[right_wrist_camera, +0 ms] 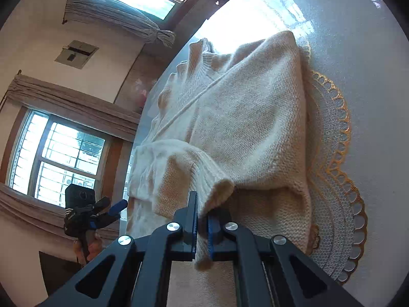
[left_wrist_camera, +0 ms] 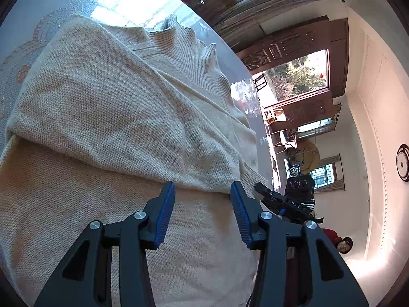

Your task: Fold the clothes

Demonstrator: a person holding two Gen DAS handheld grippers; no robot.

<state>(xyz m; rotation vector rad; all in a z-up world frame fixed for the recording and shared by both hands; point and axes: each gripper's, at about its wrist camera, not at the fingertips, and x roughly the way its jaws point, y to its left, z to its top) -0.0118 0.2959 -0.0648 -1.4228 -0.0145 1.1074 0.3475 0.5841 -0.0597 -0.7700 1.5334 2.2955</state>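
A beige knit sweater (left_wrist_camera: 107, 117) lies on a grey table, collar at the far end, with one sleeve folded across its body. My left gripper (left_wrist_camera: 203, 192) is open and empty, hovering over the lower body of the sweater. My right gripper (right_wrist_camera: 202, 220) is shut on the ribbed sleeve cuff (right_wrist_camera: 204, 184) of the same sweater (right_wrist_camera: 250, 128) and holds it above the body. The right gripper also shows in the left wrist view (left_wrist_camera: 283, 202), beside the sweater's right edge. The left gripper shows in the right wrist view (right_wrist_camera: 112, 209), at the table's left edge.
A round lace doily with a gold edge (right_wrist_camera: 340, 179) lies under the sweater on the grey table (right_wrist_camera: 358, 38). The table edge (left_wrist_camera: 265, 133) runs close to the sweater's right side. A person in red (left_wrist_camera: 342, 243) is in the room beyond.
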